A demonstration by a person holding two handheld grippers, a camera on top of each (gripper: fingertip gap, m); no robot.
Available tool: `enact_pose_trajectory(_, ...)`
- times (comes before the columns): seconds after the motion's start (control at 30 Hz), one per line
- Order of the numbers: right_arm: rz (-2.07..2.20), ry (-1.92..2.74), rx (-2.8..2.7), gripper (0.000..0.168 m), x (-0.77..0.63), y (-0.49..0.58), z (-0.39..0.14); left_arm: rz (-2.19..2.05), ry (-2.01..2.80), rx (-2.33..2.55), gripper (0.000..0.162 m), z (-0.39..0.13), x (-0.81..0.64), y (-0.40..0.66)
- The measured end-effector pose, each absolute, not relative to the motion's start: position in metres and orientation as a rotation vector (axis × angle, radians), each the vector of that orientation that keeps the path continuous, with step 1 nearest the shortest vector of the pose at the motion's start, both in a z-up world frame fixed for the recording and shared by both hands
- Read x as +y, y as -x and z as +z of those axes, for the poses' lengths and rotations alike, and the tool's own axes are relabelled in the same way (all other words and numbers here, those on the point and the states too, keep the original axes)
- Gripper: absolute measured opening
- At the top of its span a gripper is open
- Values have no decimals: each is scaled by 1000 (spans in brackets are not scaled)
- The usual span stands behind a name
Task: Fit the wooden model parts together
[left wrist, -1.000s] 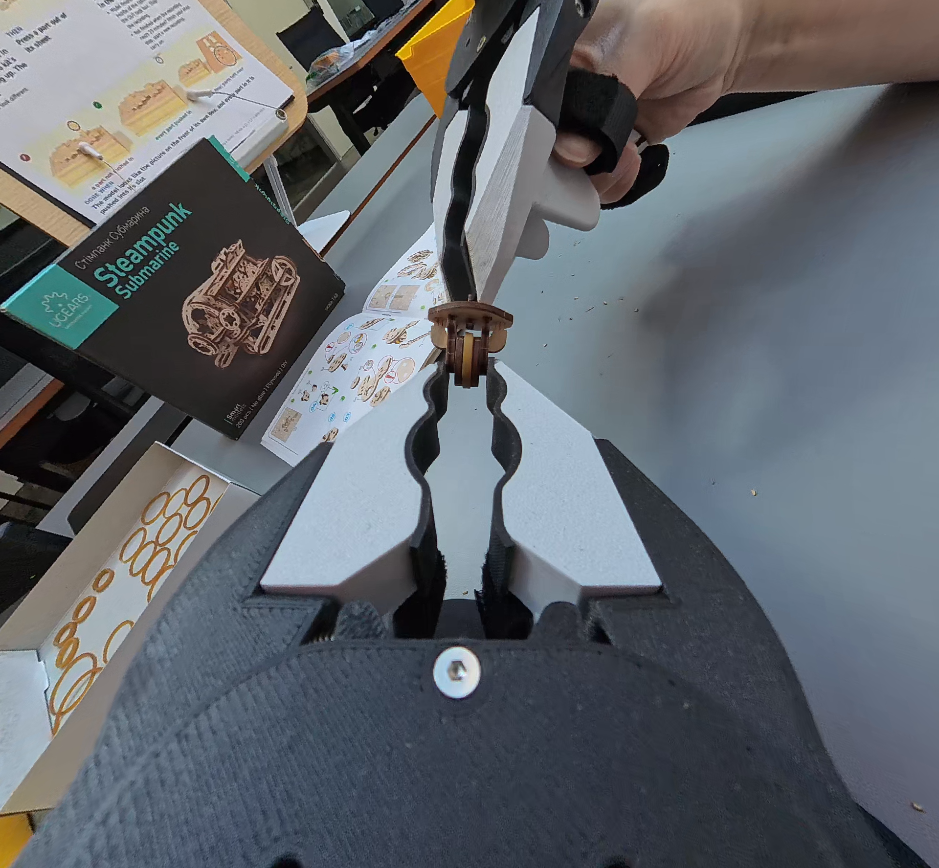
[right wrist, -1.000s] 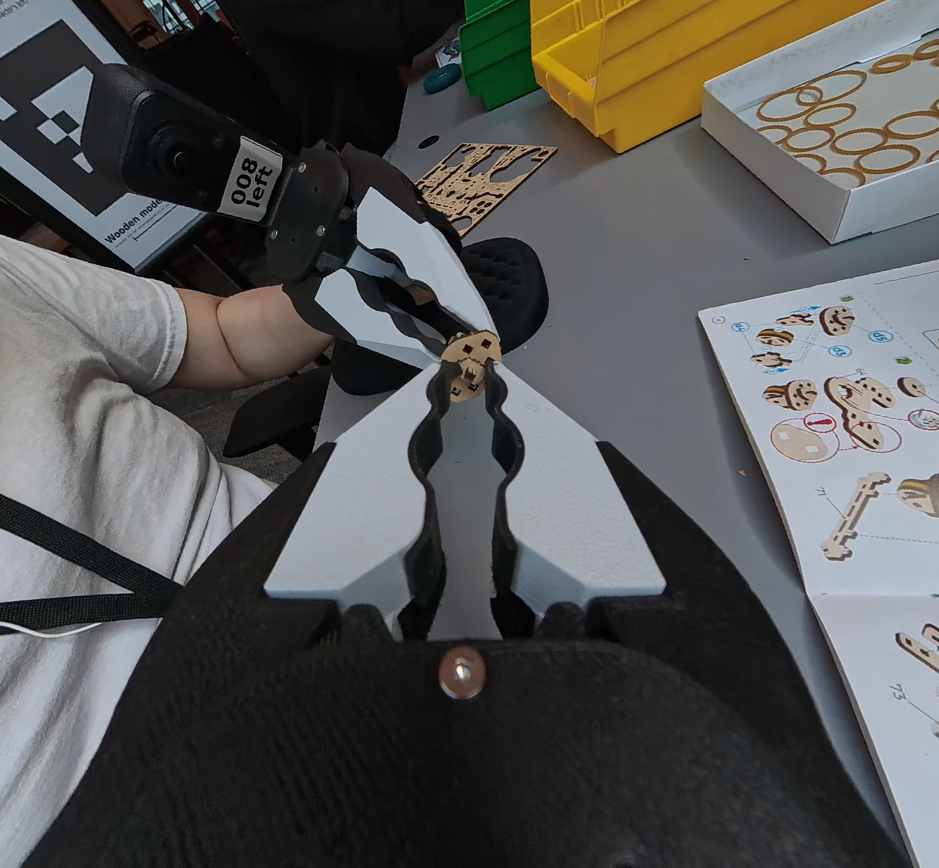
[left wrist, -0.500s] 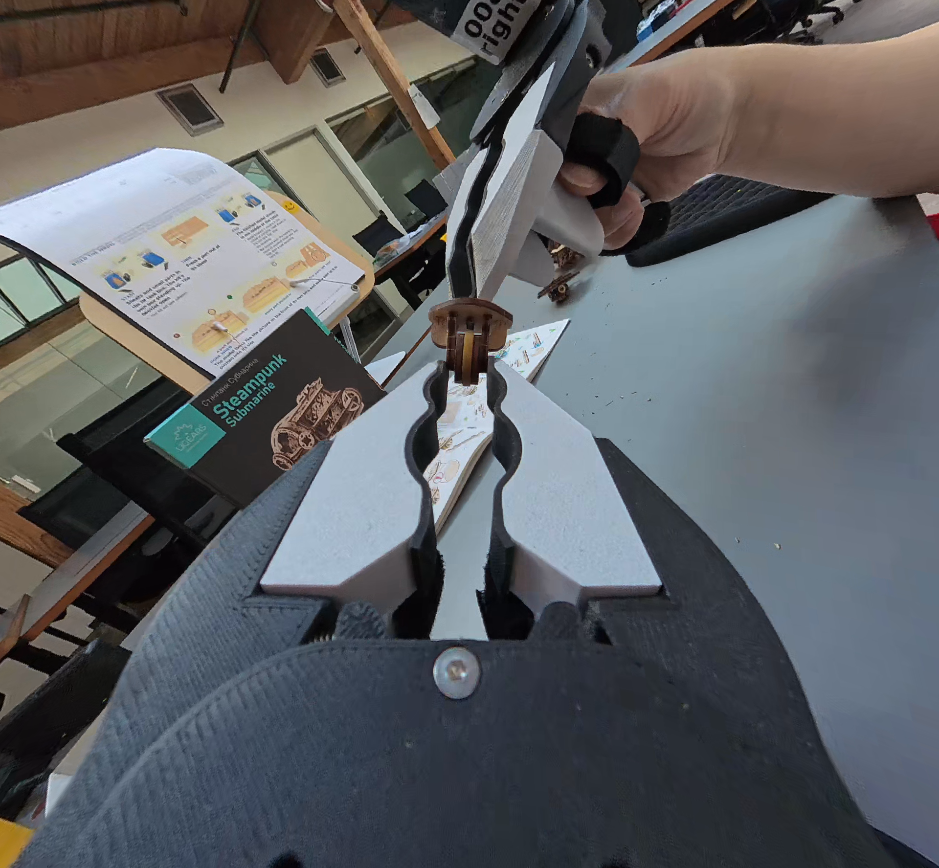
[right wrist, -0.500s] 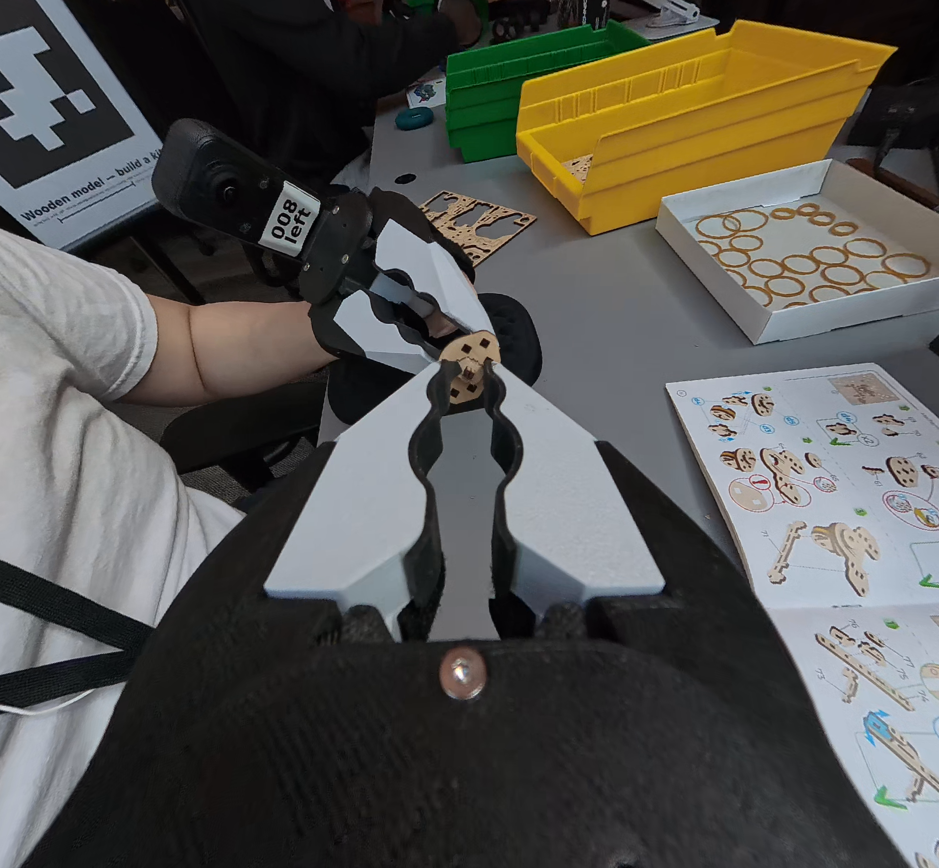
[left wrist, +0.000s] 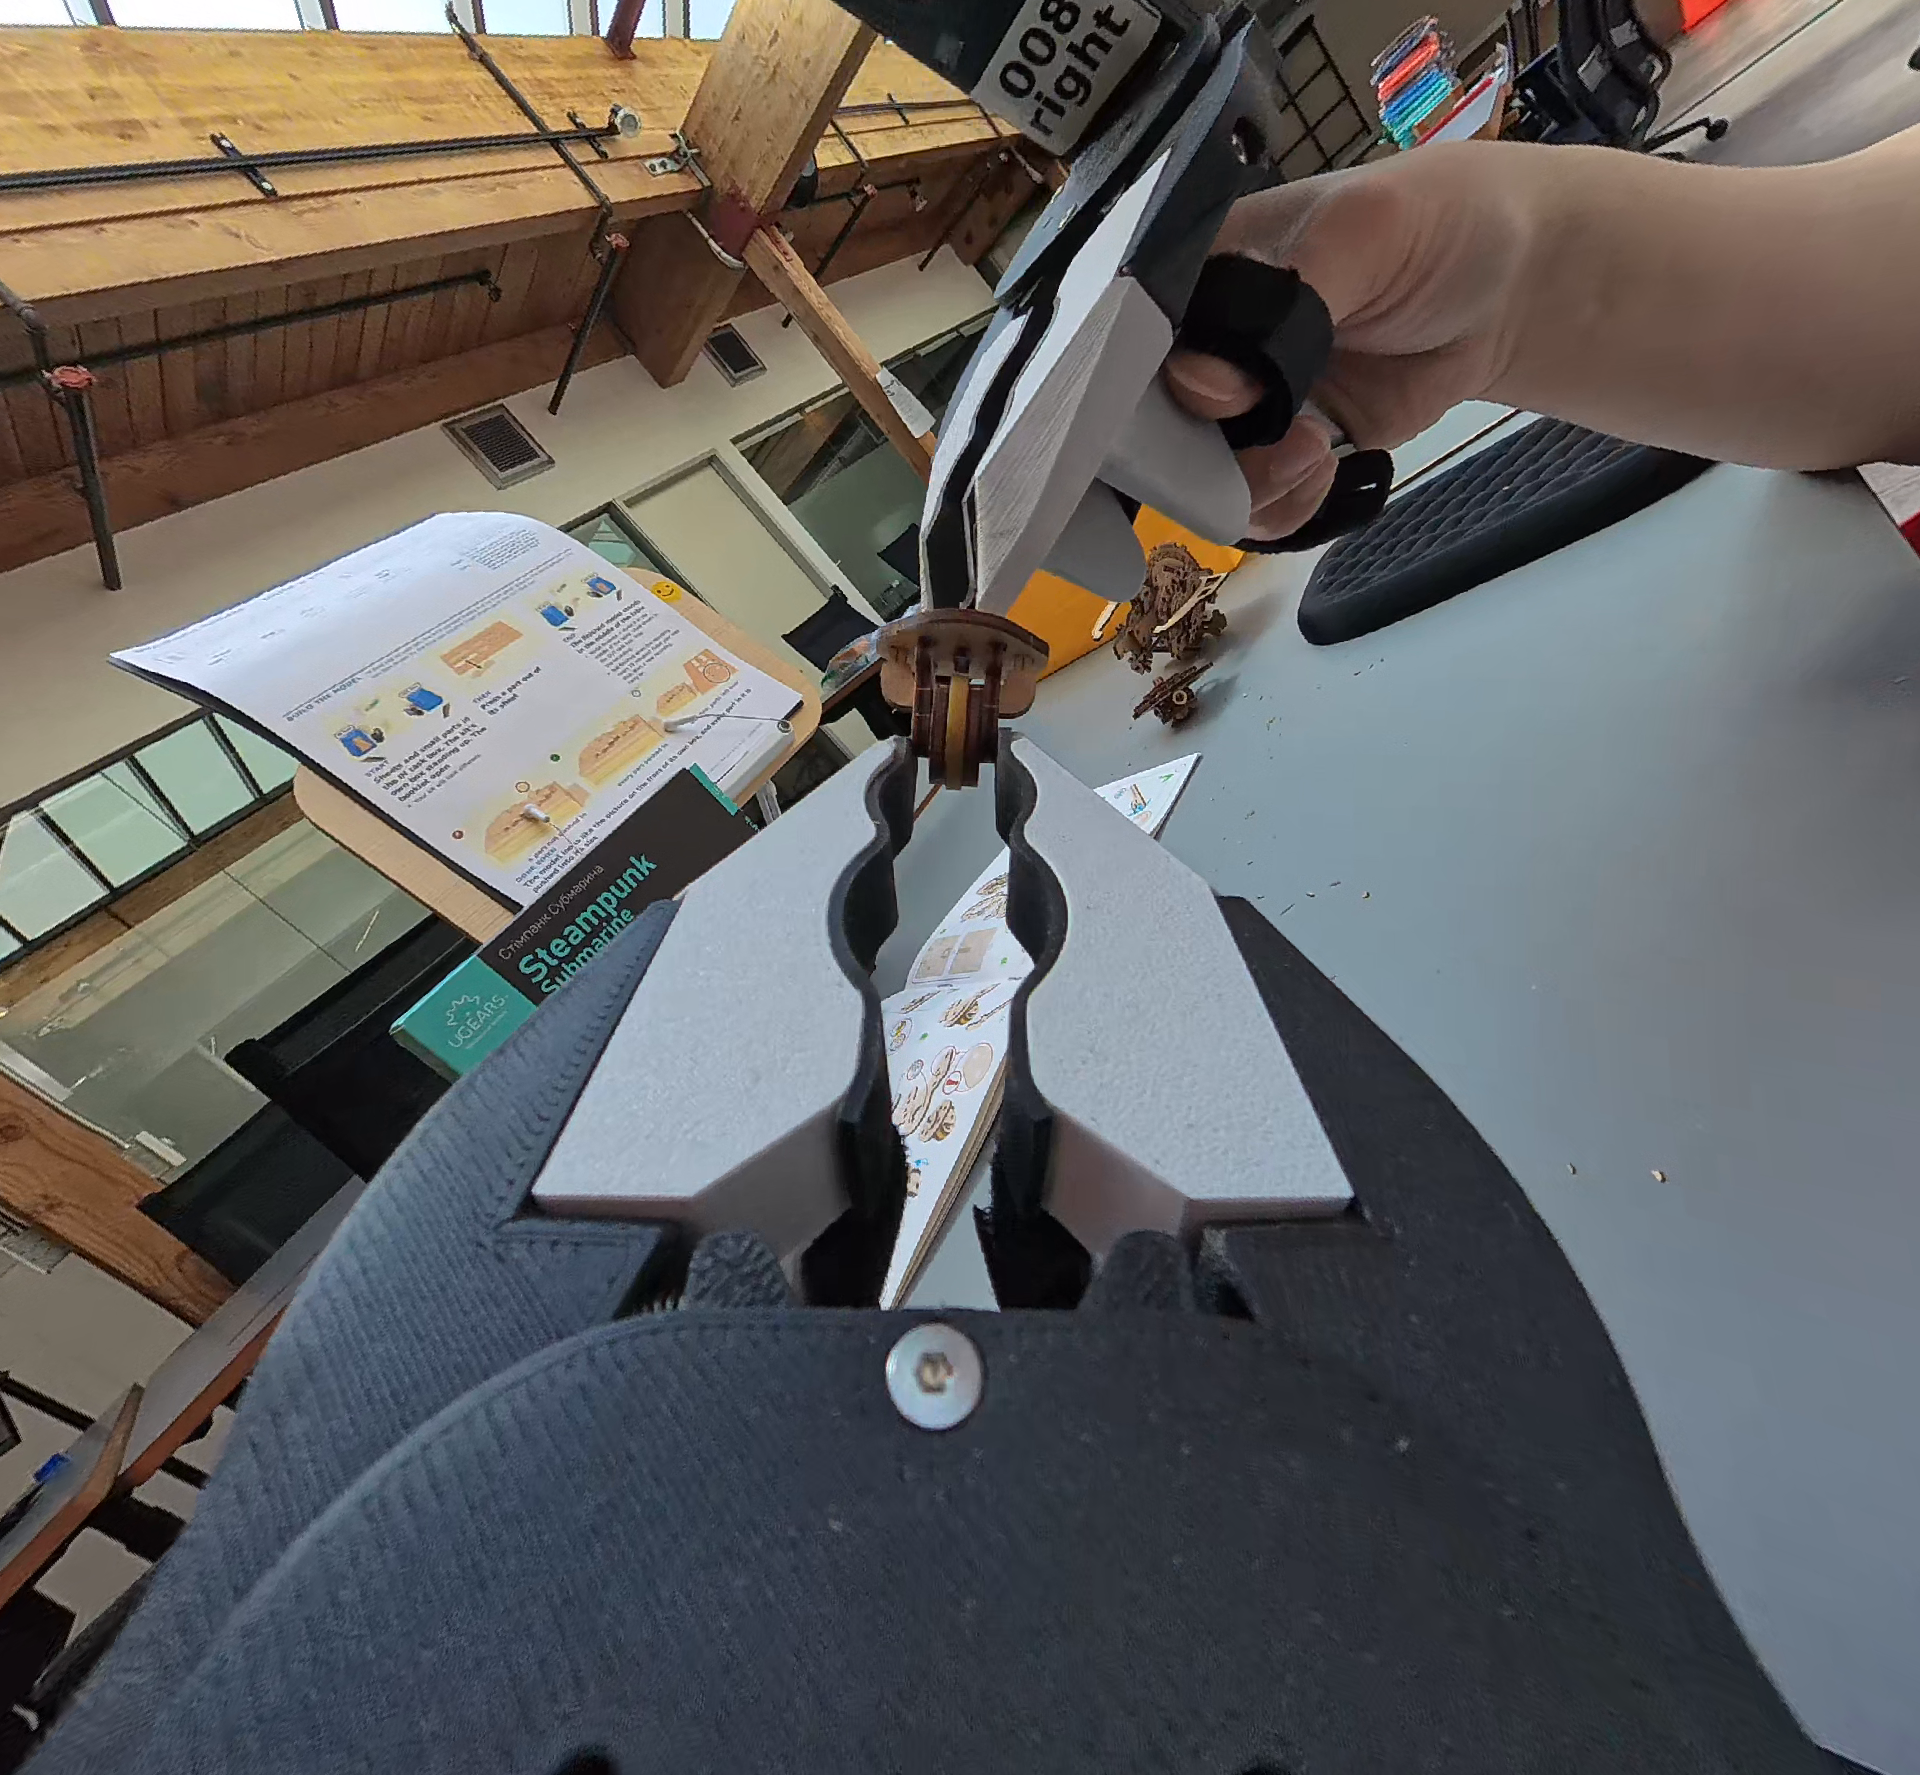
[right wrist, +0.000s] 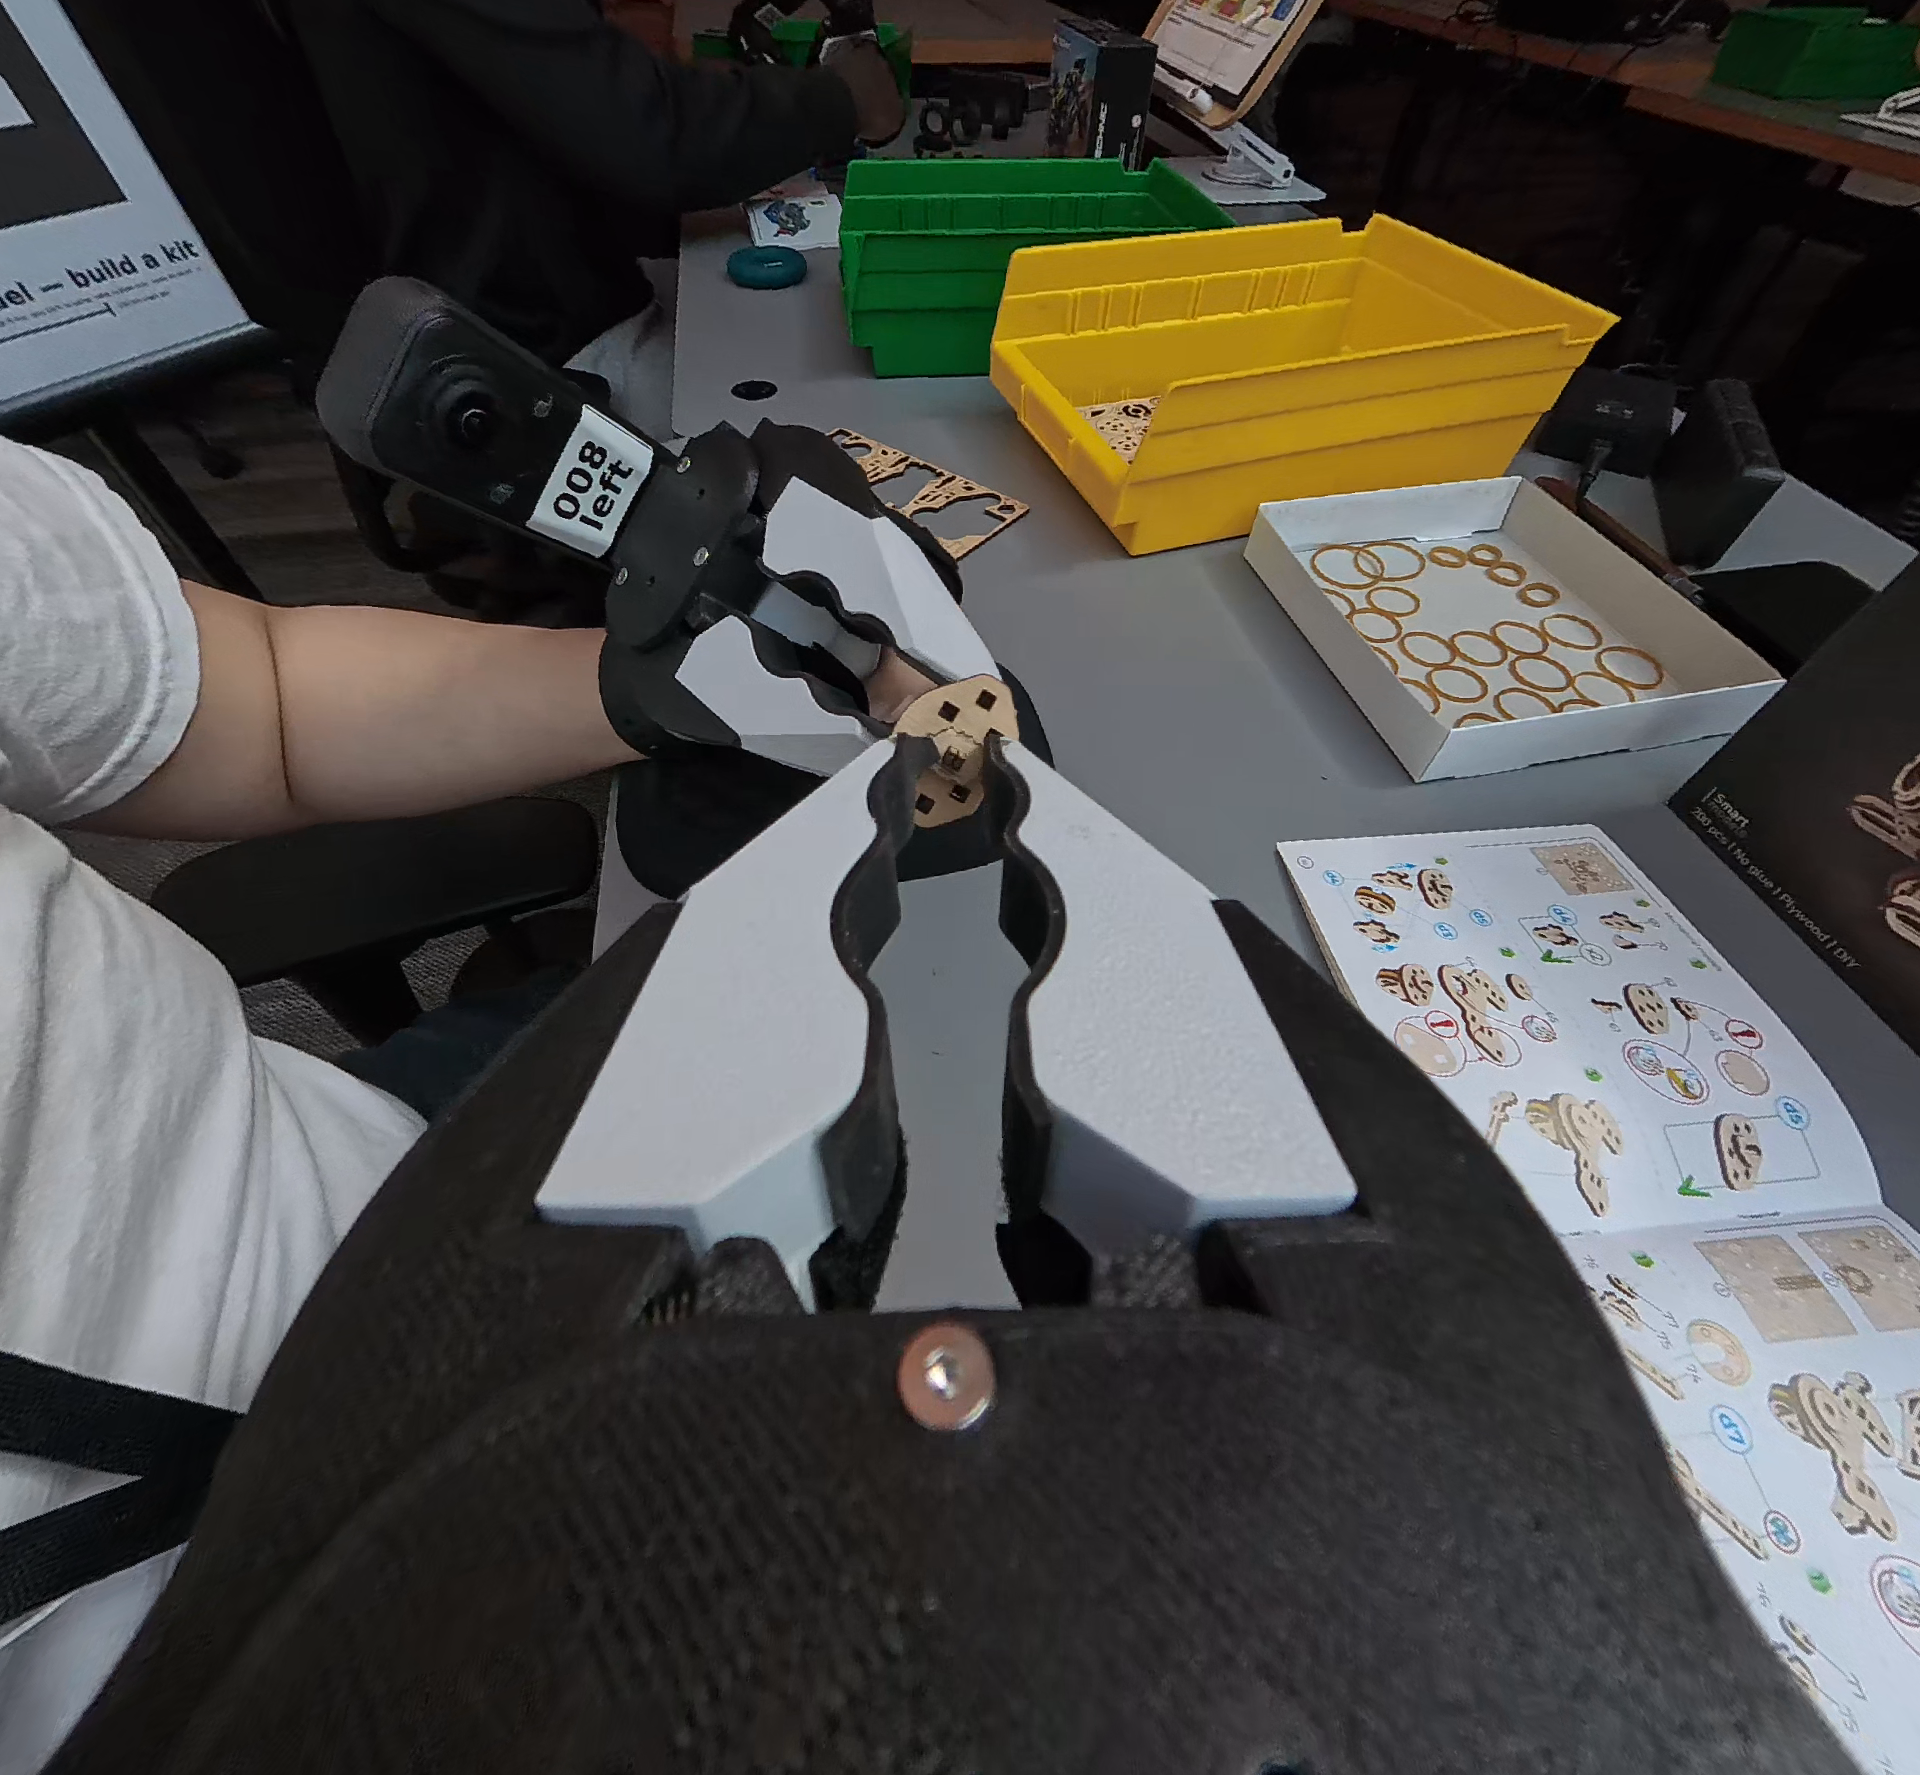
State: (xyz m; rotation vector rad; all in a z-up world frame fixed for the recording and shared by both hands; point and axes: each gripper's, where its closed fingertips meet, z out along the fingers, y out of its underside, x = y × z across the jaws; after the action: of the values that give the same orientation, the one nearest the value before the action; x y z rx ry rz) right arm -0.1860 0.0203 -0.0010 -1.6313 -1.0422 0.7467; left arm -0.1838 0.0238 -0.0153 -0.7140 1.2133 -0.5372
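A small wooden sub-assembly (left wrist: 951, 702) is held in the air between both grippers, above the grey table (left wrist: 1558, 894). It is a flat plate with square holes (right wrist: 961, 709) on a stack of thin discs. My left gripper (left wrist: 951, 767) is shut on the disc stack from below. My right gripper (right wrist: 948, 757) is shut on the plate side of the same piece. In the left wrist view the right gripper (left wrist: 961, 605) comes down onto the plate from above. In the right wrist view the left gripper (right wrist: 883, 699) reaches in from the left.
An open instruction booklet (right wrist: 1621, 1050) lies to the right. A white tray of wooden rings (right wrist: 1496, 634), a yellow bin (right wrist: 1278, 395), a green bin (right wrist: 987, 260) and a punched wooden sheet (right wrist: 935, 489) lie beyond. A dark kit box (left wrist: 582, 936) and built model parts (left wrist: 1169, 608) stand nearby. My left and right fingertips are right by each other.
Both grippers have lifted and tilted upward together with the wooden piece; the left wrist view now shows the ceiling. Both grips are unchanged.
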Motion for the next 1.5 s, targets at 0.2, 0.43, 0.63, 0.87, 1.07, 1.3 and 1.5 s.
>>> enact_pose_trajectory(0.2, 767, 1635, -1028, 13, 21, 185, -1, -541, 720, 1210, 13, -15, 24, 183)
enact_pose_trajectory(0.43, 769, 1639, -1024, 13, 24, 184, -4, -546, 781, 1215, 13, -19, 27, 182)
enact_pose_trajectory(0.63, 860, 1650, -1005, 13, 28, 184, -8, -506, 811, 1225, 12, -23, 31, 182)
enact_pose_trajectory(0.87, 1043, 1662, -1013, 13, 38, 176, -23, -410, 882, 1276, 13, -36, 39, 177)
enact_pose_trajectory(1.07, 1288, 1671, -958, 13, 47, 171, -37, -346, 971, 1318, 13, -51, 47, 173)
enact_pose_trajectory(1.3, 1421, 1681, -876, 14, 55, 173, -44, -312, 1035, 1327, 13, -59, 56, 176)
enact_pose_trajectory(1.5, 1423, 1700, -876, 15, 58, 173, -51, -259, 1051, 1352, 13, -66, 60, 176)
